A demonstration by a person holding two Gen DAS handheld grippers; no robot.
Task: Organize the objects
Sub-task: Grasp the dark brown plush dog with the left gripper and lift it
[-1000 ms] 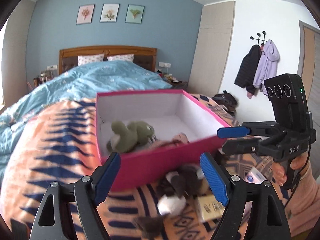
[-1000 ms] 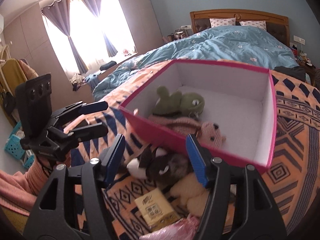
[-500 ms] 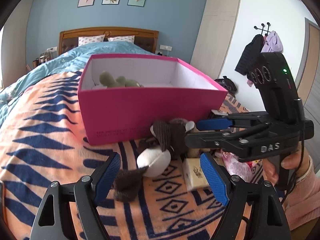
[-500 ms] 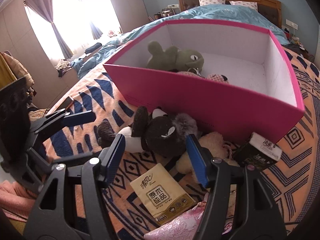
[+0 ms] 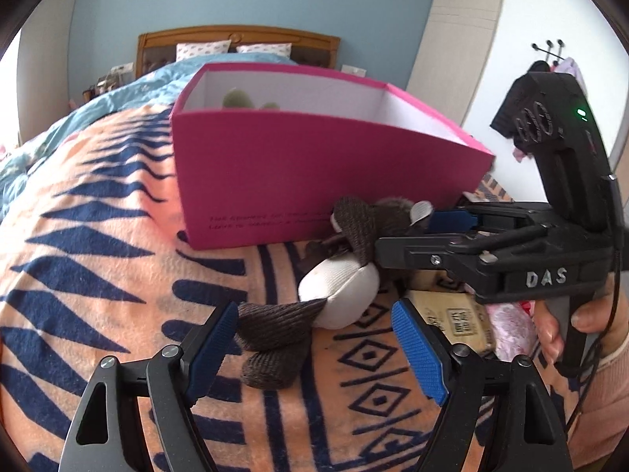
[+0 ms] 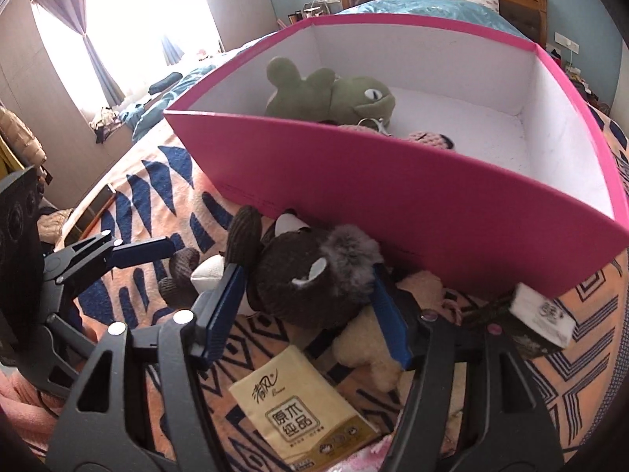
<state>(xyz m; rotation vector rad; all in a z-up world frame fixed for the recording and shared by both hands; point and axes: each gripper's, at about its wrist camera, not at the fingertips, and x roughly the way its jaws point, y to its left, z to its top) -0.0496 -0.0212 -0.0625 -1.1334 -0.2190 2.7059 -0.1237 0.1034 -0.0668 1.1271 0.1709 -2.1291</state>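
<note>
My right gripper [image 6: 306,310] has the brown plush toy's [image 6: 310,279] head between its opening jaws, not clamped. My left gripper [image 5: 314,346], closing, has only the toy's legs between its fingers, so the right is nearer.

Each handheld tool is matte black plastic with skeletal, cut-out arms, silver screws at the pivots and ribbed blue pads lining its two fingers. The right tool [image 5: 424,236] carries raised "DAS" lettering, a lit green dot, round sensor rings and a thin black cable. The hand [image 5: 566,326] gripping it wears a pink knitted sleeve [image 5: 601,397].
</note>
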